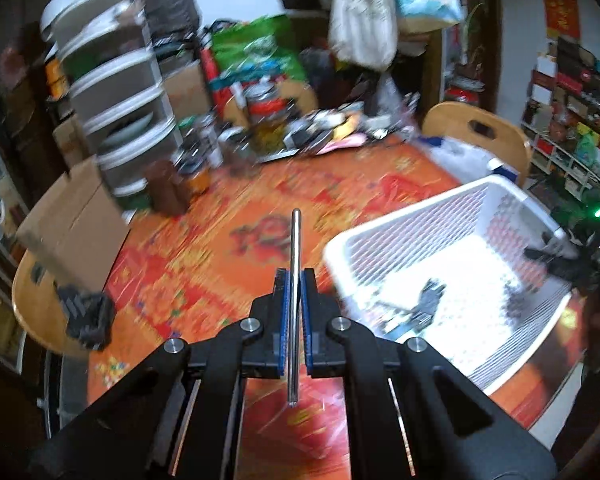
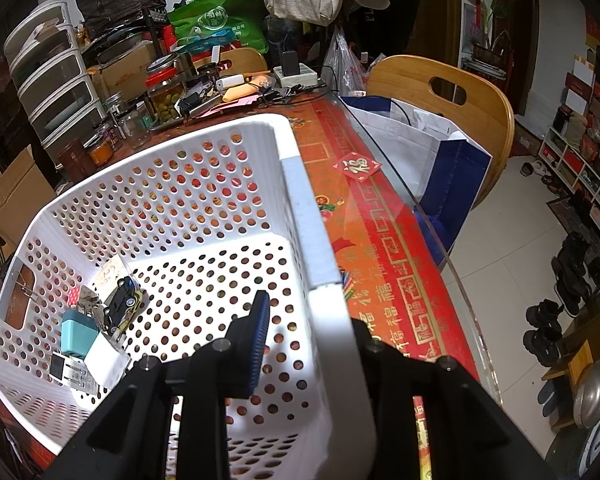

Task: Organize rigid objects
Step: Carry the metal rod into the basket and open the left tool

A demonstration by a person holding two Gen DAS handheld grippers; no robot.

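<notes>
Together, we count two grippers, one metal rod and one white perforated basket. Our left gripper (image 1: pixel 295 280) has its blue-padded jaws clamped on the metal rod (image 1: pixel 295 304), which stands nearly upright between the pads, sticking out above and below them, over the red patterned tablecloth (image 1: pixel 204 248) just left of the basket (image 1: pixel 420 232); that view is blurred, so we read no writing there. At the basket's left end, in the right wrist view, lie several small things: one teal block (image 2: pixel 76 336), one white block (image 2: pixel 106 362) touching it, one black toy car (image 2: pixel 122 304) tilted against the wall, one paper slip with handwriting we cannot make out, and a small white device (image 2: pixel 74 376) under the blocks. One binder clip (image 2: pixel 24 286) hangs on the basket's left wall. Our right gripper (image 2: pixel 304 336) straddles the basket's (image 2: pixel 300 200) right wall, one blue pad (image 2: pixel 258 340) inside, the other finger hidden behind the rim; the jaws seem closed on the wall, though the contact is hidden. Right of the basket, one red diamond sticker (image 2: pixel 357 166) on the cloth bears the character 福, and a wooden chair (image 2: pixel 460 96) stands beyond.
</notes>
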